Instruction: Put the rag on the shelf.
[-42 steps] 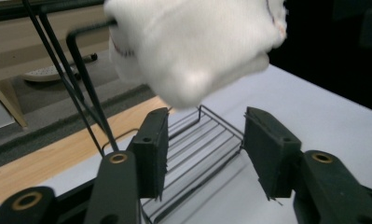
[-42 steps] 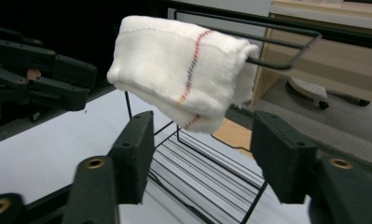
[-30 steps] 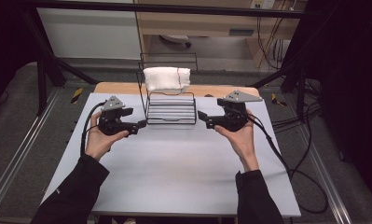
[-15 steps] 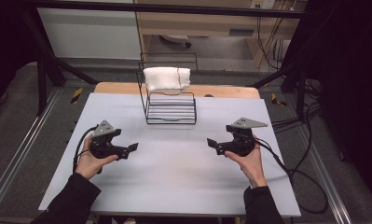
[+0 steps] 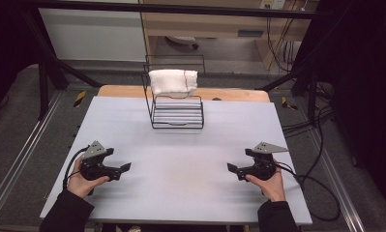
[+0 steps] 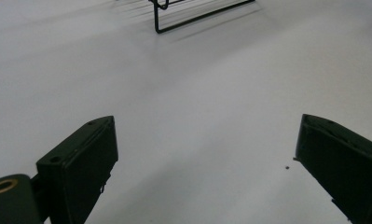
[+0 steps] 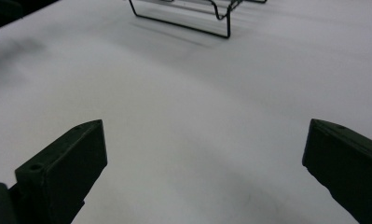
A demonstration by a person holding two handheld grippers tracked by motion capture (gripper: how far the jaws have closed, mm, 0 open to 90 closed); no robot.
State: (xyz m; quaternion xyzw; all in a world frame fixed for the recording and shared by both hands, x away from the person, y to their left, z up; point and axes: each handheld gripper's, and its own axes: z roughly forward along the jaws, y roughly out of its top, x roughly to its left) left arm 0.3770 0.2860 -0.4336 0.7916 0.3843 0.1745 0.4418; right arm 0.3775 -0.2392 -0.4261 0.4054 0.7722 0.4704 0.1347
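Observation:
A black wire rack (image 5: 177,112) stands at the back middle of the pale table (image 5: 181,159). A folded white towel (image 5: 173,81) rests on the rack's raised back. My left gripper (image 5: 125,167) sits low over the table's front left, held in a hand and pointing right. Its jaws (image 6: 207,123) stand wide apart, having just been opening, with only bare table between them. My right gripper (image 5: 231,168) sits low at the front right, pointing left. It is open too (image 7: 205,125), its jaws also just opened wider, and it holds nothing. The rack's front edge (image 6: 197,16) lies far ahead.
Cables trail from both grippers, and the right one loops off the table's right edge (image 5: 321,193). A wooden strip (image 5: 229,94) runs along the table's back edge. The rack's base wire (image 7: 183,21) is at the top of the right gripper view.
Both hands have drawn back from beside the rack toward the front edge, sinking and spreading apart. Neither gripper has taken hold of anything.

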